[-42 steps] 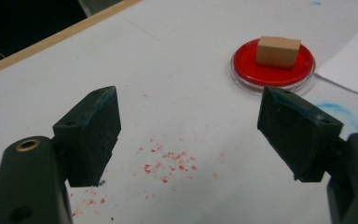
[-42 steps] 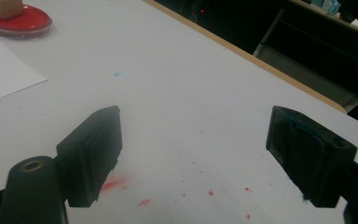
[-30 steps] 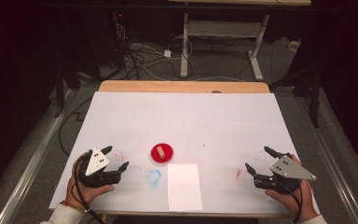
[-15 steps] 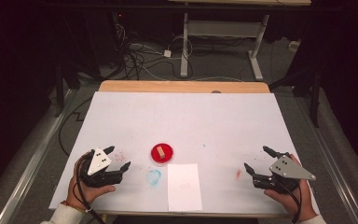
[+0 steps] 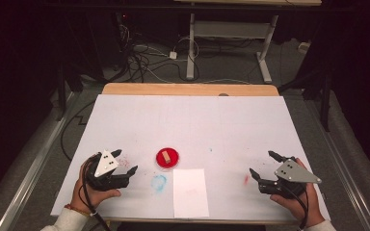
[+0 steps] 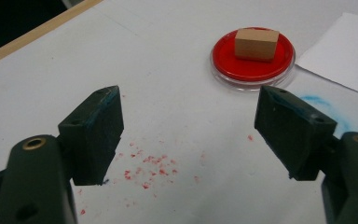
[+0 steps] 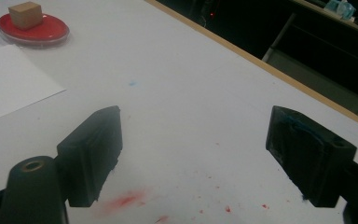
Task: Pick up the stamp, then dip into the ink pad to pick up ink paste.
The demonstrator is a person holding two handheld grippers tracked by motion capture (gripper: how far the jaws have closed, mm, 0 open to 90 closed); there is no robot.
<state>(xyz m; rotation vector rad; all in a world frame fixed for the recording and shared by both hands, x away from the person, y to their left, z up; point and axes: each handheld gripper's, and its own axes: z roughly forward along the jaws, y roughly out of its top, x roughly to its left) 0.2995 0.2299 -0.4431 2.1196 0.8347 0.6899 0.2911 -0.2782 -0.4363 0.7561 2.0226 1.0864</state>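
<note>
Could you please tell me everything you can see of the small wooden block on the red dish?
The wooden block is a small, pale tan rectangular piece, plain and smooth, looking like unfinished wood. It lies flat near the middle of a shallow round red dish with a clear rim, which sits on the white table cover beside a sheet of white paper. Only the dish touches it; both grippers are apart from it.

a tan block (image 5: 165, 156) on a red dish (image 5: 167, 158), white paper (image 5: 191, 192), blue smudge (image 5: 159, 182).
</note>
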